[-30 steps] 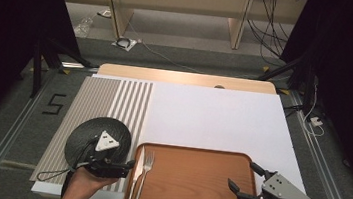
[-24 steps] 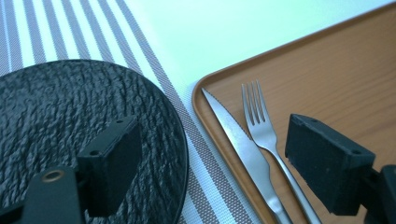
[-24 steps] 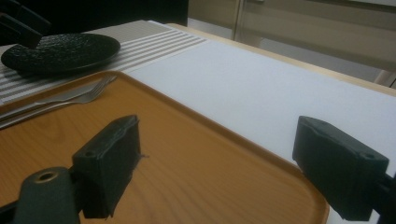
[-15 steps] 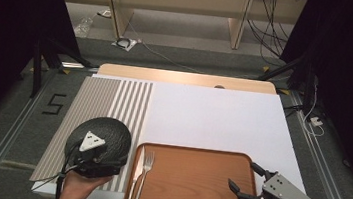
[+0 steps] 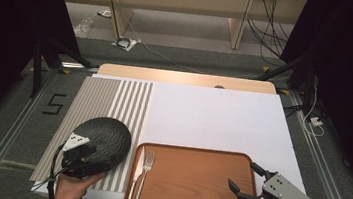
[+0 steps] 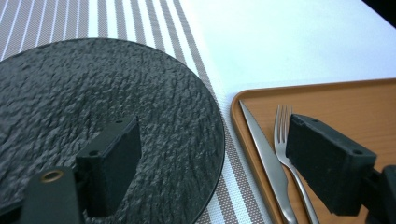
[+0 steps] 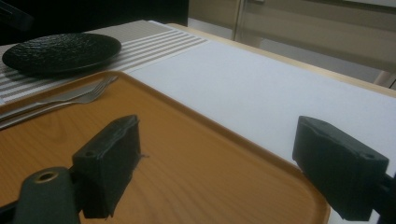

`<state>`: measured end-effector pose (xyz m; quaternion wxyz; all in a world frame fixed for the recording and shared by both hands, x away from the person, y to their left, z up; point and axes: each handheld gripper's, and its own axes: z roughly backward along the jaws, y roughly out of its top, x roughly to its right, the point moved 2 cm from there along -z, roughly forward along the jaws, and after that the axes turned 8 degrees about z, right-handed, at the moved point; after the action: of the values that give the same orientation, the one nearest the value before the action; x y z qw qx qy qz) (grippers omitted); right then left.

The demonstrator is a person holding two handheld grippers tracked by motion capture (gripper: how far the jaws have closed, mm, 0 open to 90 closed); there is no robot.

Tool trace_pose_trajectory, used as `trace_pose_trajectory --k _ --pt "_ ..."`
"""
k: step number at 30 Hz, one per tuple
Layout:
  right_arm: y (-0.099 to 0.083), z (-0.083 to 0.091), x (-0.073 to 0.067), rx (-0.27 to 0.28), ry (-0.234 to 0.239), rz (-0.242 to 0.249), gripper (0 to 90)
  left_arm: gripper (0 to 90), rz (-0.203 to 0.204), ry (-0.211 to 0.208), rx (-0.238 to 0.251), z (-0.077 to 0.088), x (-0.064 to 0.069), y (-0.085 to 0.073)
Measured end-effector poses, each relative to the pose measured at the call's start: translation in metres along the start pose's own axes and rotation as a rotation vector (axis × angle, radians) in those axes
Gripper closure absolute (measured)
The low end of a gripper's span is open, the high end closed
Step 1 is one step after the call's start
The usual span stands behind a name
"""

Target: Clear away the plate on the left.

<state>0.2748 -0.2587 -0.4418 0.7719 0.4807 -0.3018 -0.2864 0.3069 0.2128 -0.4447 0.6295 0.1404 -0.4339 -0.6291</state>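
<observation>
Our left hand-held gripper [image 5: 88,156] hangs open over the black plate [image 5: 102,139] on the striped mat [image 5: 114,97], our right hand-held gripper [image 5: 248,184] open above the wooden tray [image 5: 190,181] on the white tabletop [image 5: 213,116].

I see the worktop [image 5: 212,118] filling mid-frame, white over most of its surface, a wooden edge along its top. At its left lies a striped mat [image 5: 113,102]; on the mat's lower part, a black plate [image 5: 105,136]. At lower centre rests a wooden tray [image 5: 195,182], just beside the plate.
</observation>
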Motion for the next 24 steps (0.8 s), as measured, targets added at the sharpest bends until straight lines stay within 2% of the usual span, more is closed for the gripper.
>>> trace_pose_trajectory --k 11,24 --pt "0.0 0.0 0.0 0.002 -0.001 0.001 16.1 17.4 0.119 -0.01 0.023 0.007 -0.012 -0.003" --pt "0.001 0.0 -0.001 -0.001 -0.002 0.008 16.1 17.2 0.271 0.021 0.062 0.017 -0.033 -0.006"
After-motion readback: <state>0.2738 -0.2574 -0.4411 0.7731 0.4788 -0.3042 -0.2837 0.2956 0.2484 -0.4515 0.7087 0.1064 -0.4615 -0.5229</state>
